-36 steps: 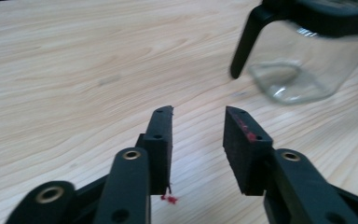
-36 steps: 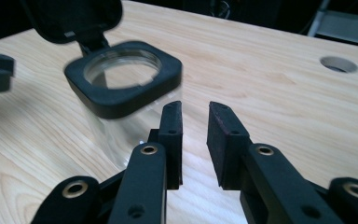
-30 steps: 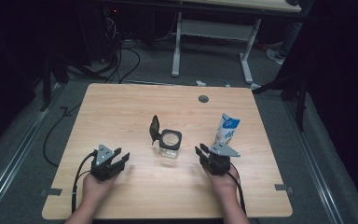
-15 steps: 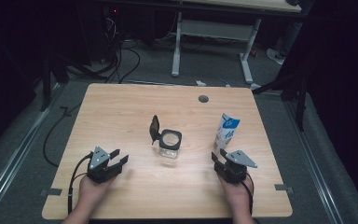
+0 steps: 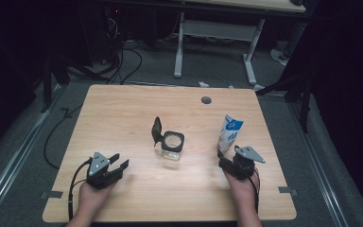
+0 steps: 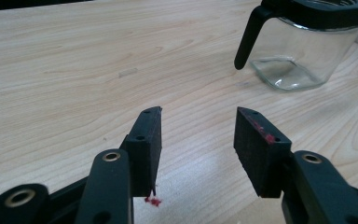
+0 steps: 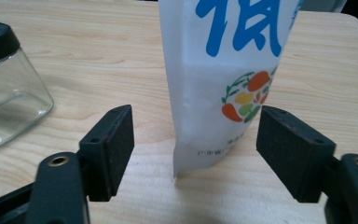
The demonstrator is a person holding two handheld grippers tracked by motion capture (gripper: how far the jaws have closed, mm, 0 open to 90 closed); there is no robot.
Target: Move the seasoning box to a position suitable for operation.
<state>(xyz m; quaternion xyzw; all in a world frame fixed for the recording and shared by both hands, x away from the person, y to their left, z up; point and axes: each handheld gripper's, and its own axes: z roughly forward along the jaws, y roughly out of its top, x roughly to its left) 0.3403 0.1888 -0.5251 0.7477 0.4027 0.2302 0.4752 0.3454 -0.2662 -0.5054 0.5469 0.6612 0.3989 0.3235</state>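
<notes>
From above we see the wooden table (image 5: 123, 113) with a glass jar (image 5: 172, 145) near its middle, its black lid (image 5: 157, 130) flipped up on the left side, and a white pouch (image 5: 229, 133) standing upright to the right of it. The right gripper (image 5: 227, 158) sits just on the near side of the pouch, and its jaws have just been opening; they now stand wide apart. The right gripper view adds what the high view cannot: the pouch (image 7: 228, 79) stands just beyond the two pads, clear of both, with blue lettering and a small vegetable emblem on its face. The left gripper (image 5: 118, 163) rests at the near left, well apart from the jar, its jaws apart too and lately widening, with nothing between them. Its own view shows red smears on the pads (image 6: 256, 144) and the jar's (image 6: 303, 51) empty glass base.
</notes>
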